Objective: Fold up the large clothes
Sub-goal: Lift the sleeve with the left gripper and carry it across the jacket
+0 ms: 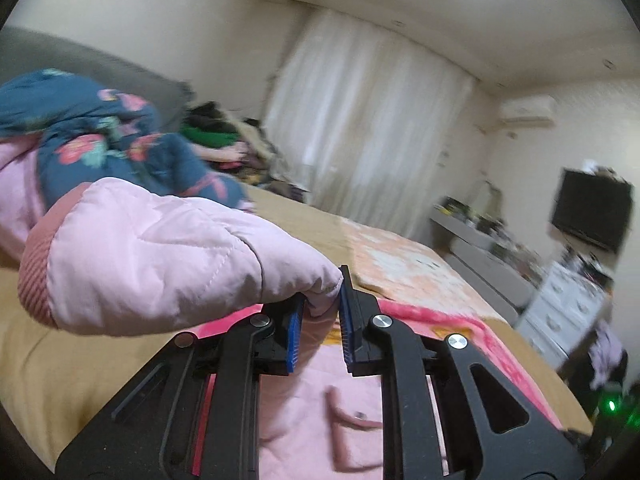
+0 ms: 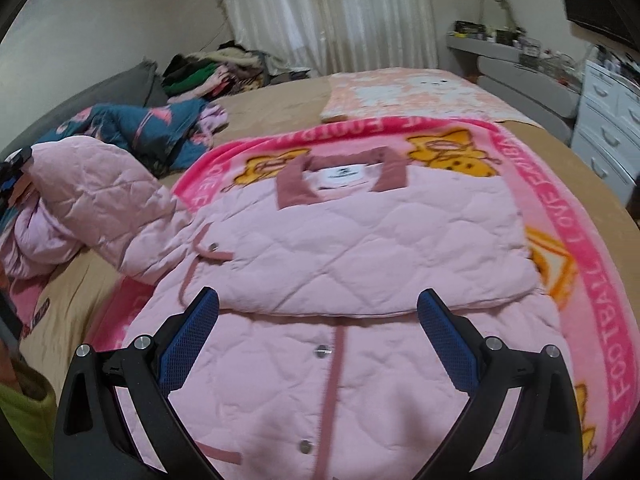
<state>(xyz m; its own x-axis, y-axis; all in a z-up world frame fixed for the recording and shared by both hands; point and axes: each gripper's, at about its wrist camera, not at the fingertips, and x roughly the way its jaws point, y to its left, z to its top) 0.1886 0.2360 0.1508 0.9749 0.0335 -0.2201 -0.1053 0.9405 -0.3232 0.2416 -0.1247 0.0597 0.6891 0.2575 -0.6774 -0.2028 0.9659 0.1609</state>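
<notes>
The left gripper (image 1: pixel 322 314) has its jaws pinched tight on the end of a sleeve (image 1: pixel 160 256) of the pink jacket (image 2: pixel 360 264). The sleeve hangs up in the air off the left side of the jacket, with its dark pink cuff (image 1: pixel 36 264) sticking out to the left. To fold it well, I think the sleeve should be carried over the jacket and laid flat across the front, with no twist and no bumps. The jaws should let go only when the sleeve lies on the jacket.

The jacket lies on a bright pink blanket (image 2: pixel 592 280) in the middle of the bed (image 2: pixel 280 96), with its collar (image 2: pixel 292 188) toward the far edge. The other side looks folded in already.

The right gripper (image 2: pixel 320 328) has its jaws wide apart and holds nothing. It hovers over the near part of the jacket, and the line of buttons (image 2: pixel 322 351) runs right between the jaws.
</notes>
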